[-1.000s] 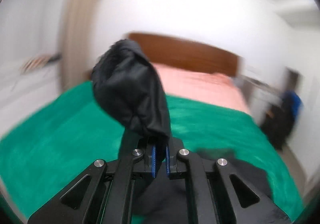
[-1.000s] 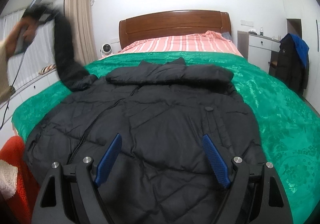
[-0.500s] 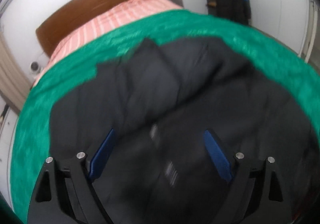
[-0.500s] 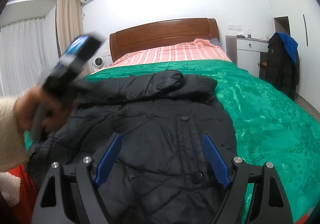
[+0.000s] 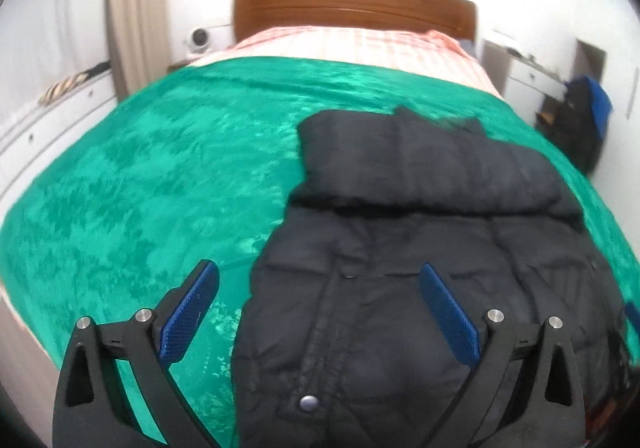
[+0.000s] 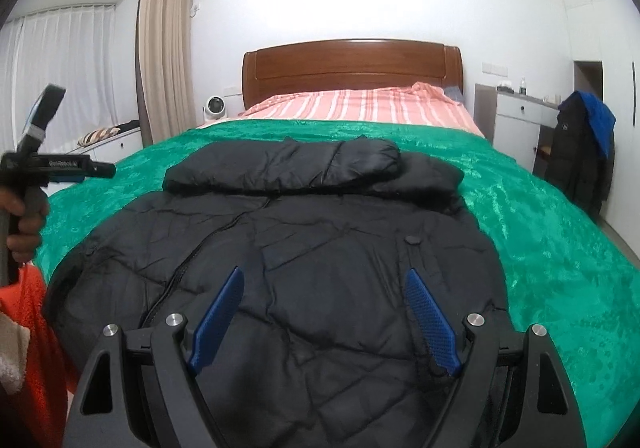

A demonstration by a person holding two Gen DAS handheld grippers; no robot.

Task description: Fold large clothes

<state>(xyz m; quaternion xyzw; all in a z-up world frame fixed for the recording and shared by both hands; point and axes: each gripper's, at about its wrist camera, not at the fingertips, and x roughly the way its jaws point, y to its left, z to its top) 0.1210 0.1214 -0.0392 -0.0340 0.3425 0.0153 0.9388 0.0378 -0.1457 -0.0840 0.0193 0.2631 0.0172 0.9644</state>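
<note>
A black puffer jacket [image 6: 288,248] lies flat on the green bedspread [image 6: 560,240], front up. Its left sleeve [image 6: 280,167] is folded across the chest near the collar. It also shows in the left wrist view [image 5: 420,248]. My left gripper [image 5: 320,300] is open and empty above the jacket's left edge; its body [image 6: 56,167] shows at the far left of the right wrist view. My right gripper [image 6: 324,308] is open and empty above the jacket's lower front.
A wooden headboard [image 6: 352,67] and a pink striped sheet [image 6: 360,103] lie beyond the bedspread. A white cabinet with a dark coat draped beside it [image 6: 580,151] stands right. Red cloth [image 6: 32,348] is at the lower left. Low white drawers [image 5: 48,115] run along the left.
My left gripper let go of the sleeve, which now lies folded across the jacket. The left gripper has drawn back to the left, open. The right gripper stayed open.
</note>
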